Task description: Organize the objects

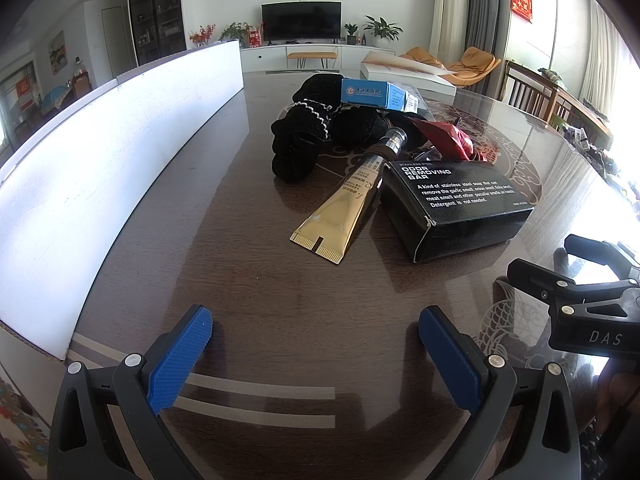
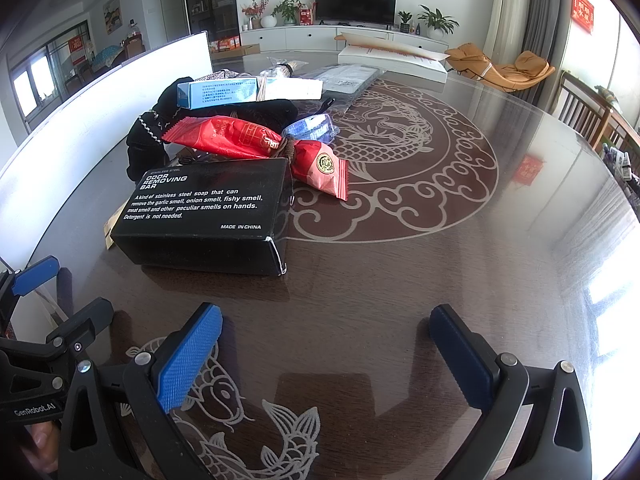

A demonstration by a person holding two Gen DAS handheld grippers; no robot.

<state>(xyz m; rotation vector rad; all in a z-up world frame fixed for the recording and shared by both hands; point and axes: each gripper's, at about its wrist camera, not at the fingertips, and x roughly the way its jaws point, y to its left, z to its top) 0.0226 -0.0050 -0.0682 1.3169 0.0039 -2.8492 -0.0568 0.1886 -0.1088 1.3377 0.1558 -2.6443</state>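
Observation:
A pile of objects lies mid-table. A black "odor removing bar" box [image 1: 456, 204] [image 2: 208, 216] is nearest, with a gold tube [image 1: 344, 208] to its left. Behind them sit black gloves [image 1: 308, 136] [image 2: 148, 140], a blue carton [image 1: 376, 94] [image 2: 224, 94] on top, red snack packets [image 2: 256, 140] [image 1: 448, 140] and a clear blue wrapper [image 2: 312, 128]. My left gripper [image 1: 316, 352] hovers open over bare table, short of the tube. My right gripper [image 2: 326, 356] is open too, short of the black box. Each gripper shows at the edge of the other's view.
A white open box [image 1: 120, 152] [image 2: 100, 100] runs along the left side of the dark table [image 2: 440, 260]. A flat white box [image 2: 396, 60] and plastic bags [image 2: 344, 80] lie at the far edge. Wooden chairs [image 2: 592, 120] stand to the right.

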